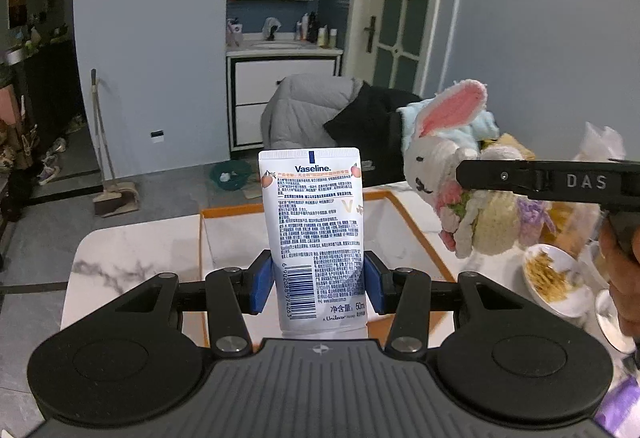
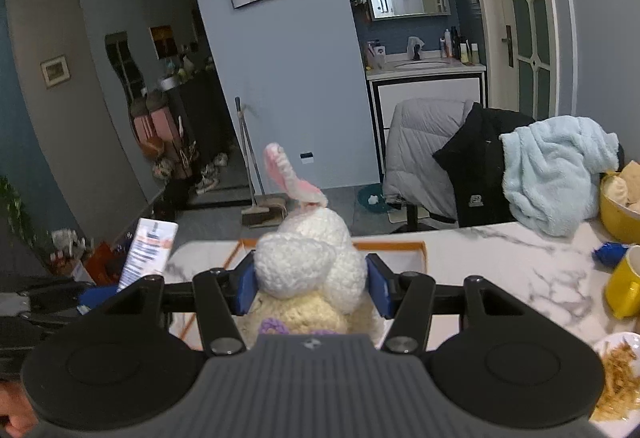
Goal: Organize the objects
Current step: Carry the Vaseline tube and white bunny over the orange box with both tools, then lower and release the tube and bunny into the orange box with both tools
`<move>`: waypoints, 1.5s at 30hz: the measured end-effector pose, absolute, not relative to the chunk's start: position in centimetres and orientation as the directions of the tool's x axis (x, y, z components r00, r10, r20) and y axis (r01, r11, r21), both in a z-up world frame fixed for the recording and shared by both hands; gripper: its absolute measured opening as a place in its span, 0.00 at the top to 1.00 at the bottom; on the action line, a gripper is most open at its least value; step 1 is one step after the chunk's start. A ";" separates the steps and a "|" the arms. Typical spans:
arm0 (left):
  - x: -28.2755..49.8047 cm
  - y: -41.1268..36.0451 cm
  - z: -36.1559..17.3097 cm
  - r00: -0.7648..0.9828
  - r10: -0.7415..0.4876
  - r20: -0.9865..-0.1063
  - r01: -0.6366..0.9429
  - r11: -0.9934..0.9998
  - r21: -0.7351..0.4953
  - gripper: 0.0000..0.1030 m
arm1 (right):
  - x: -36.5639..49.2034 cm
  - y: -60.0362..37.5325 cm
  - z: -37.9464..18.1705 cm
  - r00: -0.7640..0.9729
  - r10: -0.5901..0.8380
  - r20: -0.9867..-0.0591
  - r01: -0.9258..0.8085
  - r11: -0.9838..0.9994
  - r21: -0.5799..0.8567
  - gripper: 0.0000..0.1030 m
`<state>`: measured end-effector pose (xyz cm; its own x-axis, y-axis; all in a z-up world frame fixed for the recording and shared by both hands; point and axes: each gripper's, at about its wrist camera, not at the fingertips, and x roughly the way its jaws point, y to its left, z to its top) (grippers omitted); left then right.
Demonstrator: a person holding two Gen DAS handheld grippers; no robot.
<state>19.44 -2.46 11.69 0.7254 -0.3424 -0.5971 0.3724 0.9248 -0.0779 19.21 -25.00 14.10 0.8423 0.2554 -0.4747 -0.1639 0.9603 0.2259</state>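
My left gripper (image 1: 319, 284) pinches a Vaseline tube (image 1: 314, 234) upright between its blue pads, above the orange-edged tray (image 1: 416, 222) on the marble table (image 1: 132, 250). My right gripper (image 2: 311, 288) is clamped on a crocheted rabbit (image 2: 308, 258), ears pointing away from me, and it hangs just right of the tube, over the tray's right rim. Beyond both stands a chair draped with a grey quilted coat (image 2: 420, 146), a black jacket (image 2: 476, 174) and a pale blue fleece (image 2: 556, 174). To my right sit a yellow pot (image 2: 618, 206), a yellow mug (image 2: 624, 286) and a white bowl (image 1: 560, 290) holding shredded food.
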 end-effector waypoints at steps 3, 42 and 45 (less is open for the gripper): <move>22.0 -2.5 10.4 0.708 -0.335 -0.621 0.357 0.929 -0.094 0.47 | 21.4 -24.4 13.4 0.843 0.251 -0.475 -0.151 0.959 0.239 0.45; 31.5 -6.6 -3.7 0.582 0.025 -0.813 0.368 0.883 0.291 0.49 | 31.3 -19.4 -4.7 0.626 0.251 -0.739 -0.069 0.961 0.267 0.44; 31.1 -7.1 -4.3 0.592 0.059 -0.804 0.383 0.857 0.345 0.52 | 31.3 -19.2 -5.2 0.619 0.252 -0.744 -0.070 0.961 0.267 0.43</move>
